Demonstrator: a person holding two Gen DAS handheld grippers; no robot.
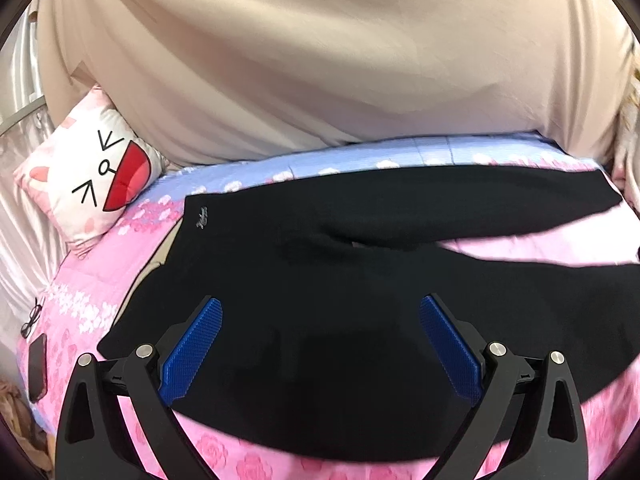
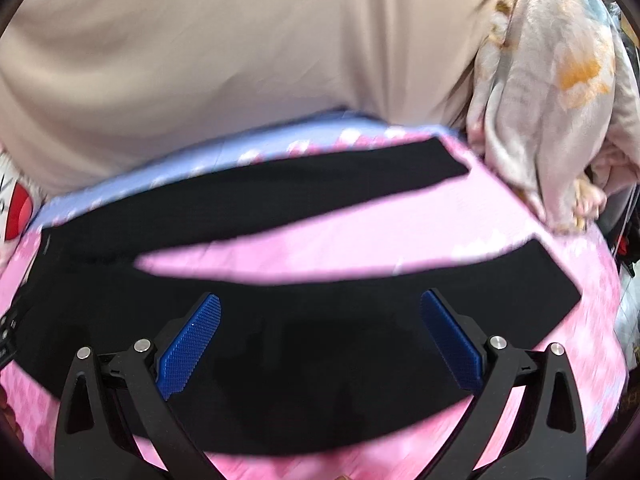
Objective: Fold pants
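Observation:
Black pants (image 1: 320,280) lie flat on a pink floral bedspread (image 1: 100,264), waist at the left, two legs spread apart toward the right. My left gripper (image 1: 320,308) is open and empty, hovering above the seat of the pants near the front edge. In the right wrist view the pants (image 2: 280,340) show both legs with a pink gap between them. My right gripper (image 2: 320,304) is open and empty, above the near leg.
A white cat-face pillow (image 1: 96,168) lies at the bed's left. A phone (image 1: 37,368) and glasses (image 1: 32,320) lie at the left edge. A beige curtain (image 1: 320,60) hangs behind. A crumpled floral blanket (image 2: 560,100) lies at the right.

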